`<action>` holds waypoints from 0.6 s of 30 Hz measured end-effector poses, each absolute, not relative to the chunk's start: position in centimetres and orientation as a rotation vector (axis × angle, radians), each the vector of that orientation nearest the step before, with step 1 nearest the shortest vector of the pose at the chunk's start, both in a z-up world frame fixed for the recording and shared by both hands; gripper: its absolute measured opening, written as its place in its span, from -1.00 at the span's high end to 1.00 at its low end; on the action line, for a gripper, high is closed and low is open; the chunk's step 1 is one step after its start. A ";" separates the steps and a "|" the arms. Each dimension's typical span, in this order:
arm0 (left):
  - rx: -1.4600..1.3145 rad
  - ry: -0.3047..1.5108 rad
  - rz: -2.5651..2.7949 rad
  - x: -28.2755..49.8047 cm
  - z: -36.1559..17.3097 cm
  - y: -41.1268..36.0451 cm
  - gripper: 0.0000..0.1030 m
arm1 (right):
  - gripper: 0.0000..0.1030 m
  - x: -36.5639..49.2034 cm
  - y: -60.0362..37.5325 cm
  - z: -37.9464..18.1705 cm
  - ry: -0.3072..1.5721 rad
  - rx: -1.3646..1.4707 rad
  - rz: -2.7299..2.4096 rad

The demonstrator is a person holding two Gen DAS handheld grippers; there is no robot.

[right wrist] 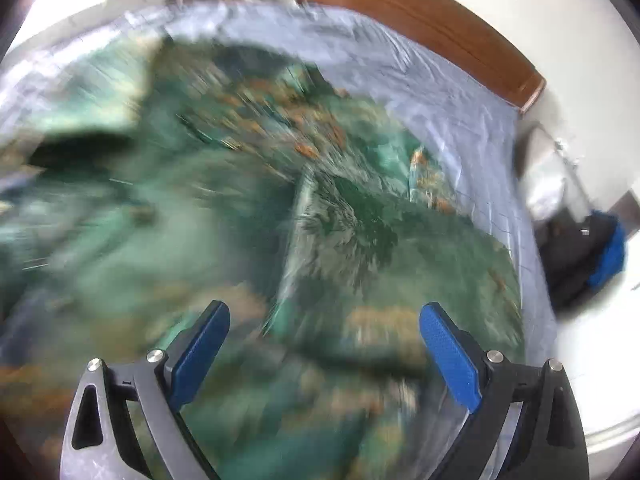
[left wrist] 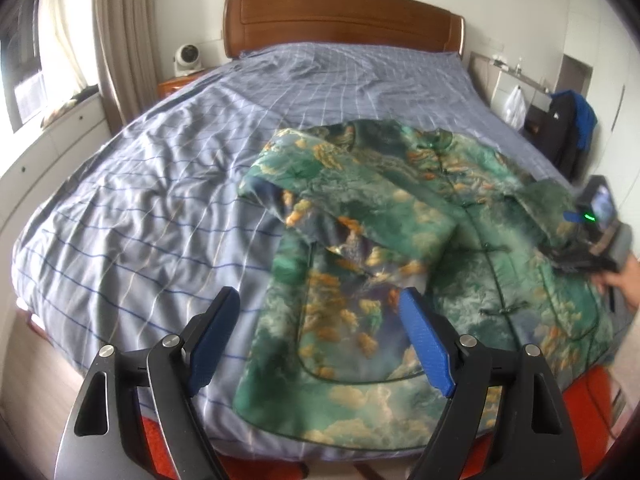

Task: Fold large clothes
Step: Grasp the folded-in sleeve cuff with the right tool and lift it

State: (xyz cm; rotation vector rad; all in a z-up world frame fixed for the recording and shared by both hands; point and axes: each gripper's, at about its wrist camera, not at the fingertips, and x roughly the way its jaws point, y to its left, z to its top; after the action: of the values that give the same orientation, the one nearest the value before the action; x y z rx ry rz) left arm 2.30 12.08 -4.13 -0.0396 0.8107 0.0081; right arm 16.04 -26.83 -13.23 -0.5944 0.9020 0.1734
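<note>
A green patterned jacket [left wrist: 400, 232] with orange and white print lies flat on the bed [left wrist: 160, 200]. Its left sleeve [left wrist: 340, 196] is folded across the chest. My left gripper [left wrist: 320, 308] is open and empty, above the jacket's lower left hem near the bed's front edge. My right gripper [right wrist: 324, 320] is open and empty, close above the jacket [right wrist: 320, 220], which fills the blurred right wrist view. In the left wrist view the right gripper's body [left wrist: 600, 224] shows at the jacket's right sleeve.
The bed has a blue checked cover and a wooden headboard [left wrist: 344, 20]. A nightstand with a small white fan [left wrist: 187, 58] stands at the back left. Dark clothes [left wrist: 568, 128] hang at the right. A red rug [left wrist: 592, 412] lies at the bed's foot.
</note>
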 end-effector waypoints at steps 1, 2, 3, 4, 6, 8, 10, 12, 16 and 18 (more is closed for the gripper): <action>-0.031 0.818 0.017 2.3 -4.1 12.5 -0.62 | -0.79 17.6 -26.9 -14.8 0.929 -0.617 0.116; -0.023 0.822 0.032 1.9 -4.1 13.0 -0.62 | -0.60 18.6 -27.4 -15.5 0.960 -0.591 0.095; -0.024 0.824 0.046 1.7 -4.2 13.5 -0.62 | -0.36 19.1 -28.4 -15.6 0.982 -0.519 0.108; -0.028 0.826 0.056 1.3 -4.3 14.2 -0.62 | 0.31 19.3 -30.0 -15.0 0.990 -0.426 0.109; -0.051 0.837 0.081 1.0 -4.8 15.6 -0.62 | 0.53 18.9 -33.4 -12.7 0.957 -0.338 0.007; -0.077 0.854 0.103 1.0 -5.4 16.6 -0.62 | 0.54 17.5 -38.0 -9.0 0.867 -0.247 -0.076; -0.102 0.866 0.118 1.3 -5.9 17.0 -0.62 | 0.54 16.1 -42.7 -5.9 0.805 -0.203 -0.182; -0.127 0.868 0.119 1.6 -6.2 16.9 -0.62 | 0.55 14.7 -47.8 -3.1 0.757 -0.168 -0.304; -0.129 0.873 0.091 2.5 -6.6 15.4 -0.62 | 0.57 12.4 -58.0 -1.1 0.767 -0.074 -0.523; -0.103 0.878 0.077 3.0 -6.7 14.1 -0.62 | 0.57 11.8 -61.5 -2.4 0.823 -0.036 -0.583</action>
State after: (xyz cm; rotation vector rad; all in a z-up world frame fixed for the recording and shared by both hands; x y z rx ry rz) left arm 2.96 14.11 -6.72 -0.1031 0.8784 0.0770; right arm 11.81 -61.46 -2.40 -0.0359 0.8233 -0.5829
